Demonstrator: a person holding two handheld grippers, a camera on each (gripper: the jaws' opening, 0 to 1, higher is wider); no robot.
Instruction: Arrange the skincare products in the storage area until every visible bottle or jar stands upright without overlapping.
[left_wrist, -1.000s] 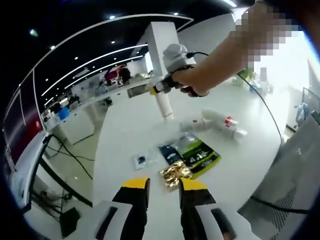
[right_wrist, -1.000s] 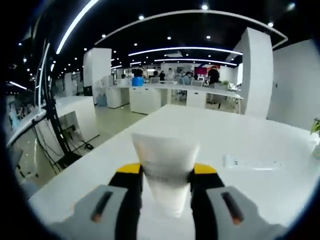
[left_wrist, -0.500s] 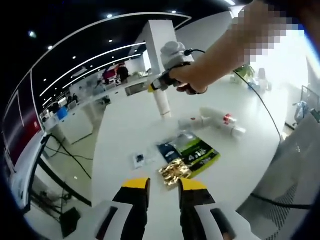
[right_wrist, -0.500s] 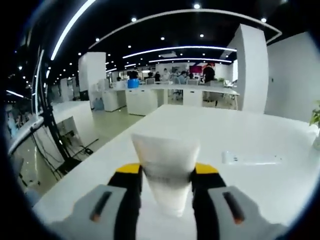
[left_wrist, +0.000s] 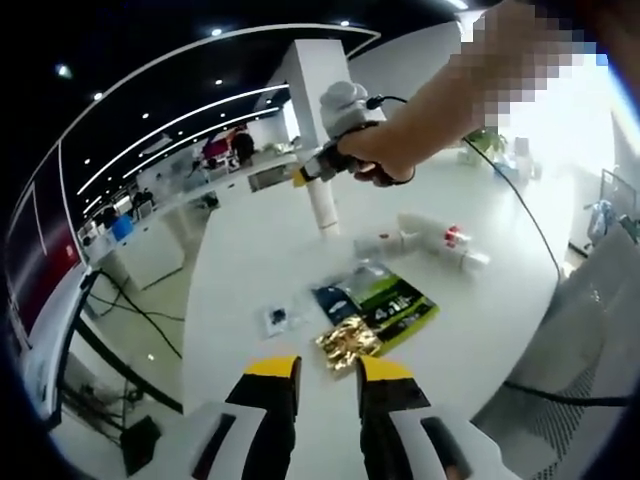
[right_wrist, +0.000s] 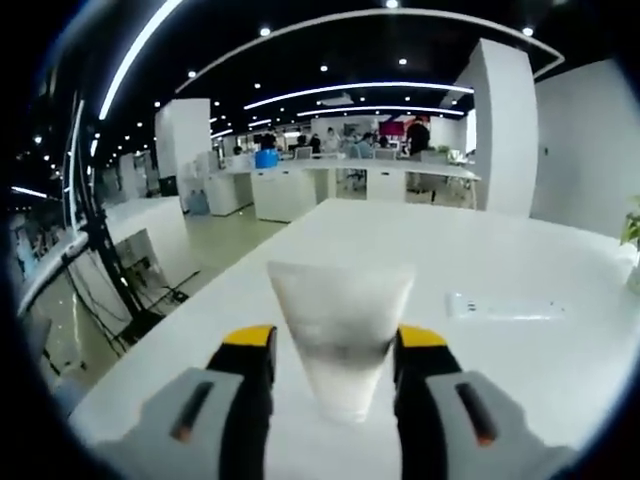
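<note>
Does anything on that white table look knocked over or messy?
Yes. Two white bottles lie on their sides on the white table instead of standing. Nearby, a few sachets lie loosely overlapping. The white tube between the right gripper jaws stands upright.

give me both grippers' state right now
Left gripper: open, nothing between its jaws.
Right gripper: open, jaws spread clear of the upright white tube standing between them.

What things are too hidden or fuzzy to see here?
- White squeeze tube, right gripper view: its base hides behind the right tool.
- Green foil packet, left gripper view: print too small to read.
- White bottles lying down, left gripper view: labels too small, blurred.
</note>
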